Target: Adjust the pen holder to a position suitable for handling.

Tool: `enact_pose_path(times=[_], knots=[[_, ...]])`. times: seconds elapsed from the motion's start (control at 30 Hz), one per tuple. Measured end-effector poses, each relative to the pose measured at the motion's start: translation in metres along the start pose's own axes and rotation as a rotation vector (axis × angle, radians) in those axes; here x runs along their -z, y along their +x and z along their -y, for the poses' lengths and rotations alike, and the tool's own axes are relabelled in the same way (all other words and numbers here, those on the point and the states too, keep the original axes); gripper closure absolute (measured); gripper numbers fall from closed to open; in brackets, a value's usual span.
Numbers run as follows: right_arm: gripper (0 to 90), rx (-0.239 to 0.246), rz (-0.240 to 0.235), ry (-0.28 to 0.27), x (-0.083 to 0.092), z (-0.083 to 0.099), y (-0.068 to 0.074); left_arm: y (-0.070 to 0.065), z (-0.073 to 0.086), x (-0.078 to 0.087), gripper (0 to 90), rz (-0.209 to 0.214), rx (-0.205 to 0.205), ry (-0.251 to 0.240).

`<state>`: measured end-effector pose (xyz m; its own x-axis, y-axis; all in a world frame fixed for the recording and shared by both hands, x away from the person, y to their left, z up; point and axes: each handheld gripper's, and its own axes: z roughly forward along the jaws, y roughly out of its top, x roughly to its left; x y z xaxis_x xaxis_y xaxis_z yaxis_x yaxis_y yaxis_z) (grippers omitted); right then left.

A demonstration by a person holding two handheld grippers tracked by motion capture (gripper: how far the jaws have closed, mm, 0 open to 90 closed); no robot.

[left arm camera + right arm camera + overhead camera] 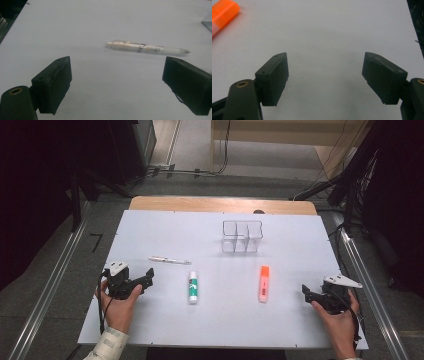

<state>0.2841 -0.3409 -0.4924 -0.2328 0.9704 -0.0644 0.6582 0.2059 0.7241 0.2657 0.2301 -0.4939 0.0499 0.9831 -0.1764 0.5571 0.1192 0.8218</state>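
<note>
Two black jaws of the left gripper [116,82] stand wide apart above a white desk [82,22], nothing between them. Just beyond them a white pen [146,48] lies flat, its tip toward the desk's right edge.

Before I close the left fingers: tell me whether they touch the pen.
Apart. The left gripper view shows bare table between the pen and both fingers.

Orange highlighter [264,283], green-labelled white glue stick [193,287] (white pen [169,260]).

Matt white table [150,320]; clear glossy plastic organizer [242,237].
</note>
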Motion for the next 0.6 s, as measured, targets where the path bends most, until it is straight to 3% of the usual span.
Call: enact_pose_path(times=[0.17,0.43,0.6], knots=[[20.1,0.008,-0.016,-0.006,-0.008,-0.014,0.004,-0.012,-0.006,-0.01,9.2,0.016,-0.026,0.018],[21.0,0.02,-0.032,-0.031,-0.029,-0.044,0.016,-0.051,-0.028,-0.037,13.1,0.052,-0.077,0.003],[21.2,0.033,-0.039,-0.052,-0.037,-0.058,0.023,-0.066,-0.035,-0.049,16.0,0.07,-0.092,0.0]])
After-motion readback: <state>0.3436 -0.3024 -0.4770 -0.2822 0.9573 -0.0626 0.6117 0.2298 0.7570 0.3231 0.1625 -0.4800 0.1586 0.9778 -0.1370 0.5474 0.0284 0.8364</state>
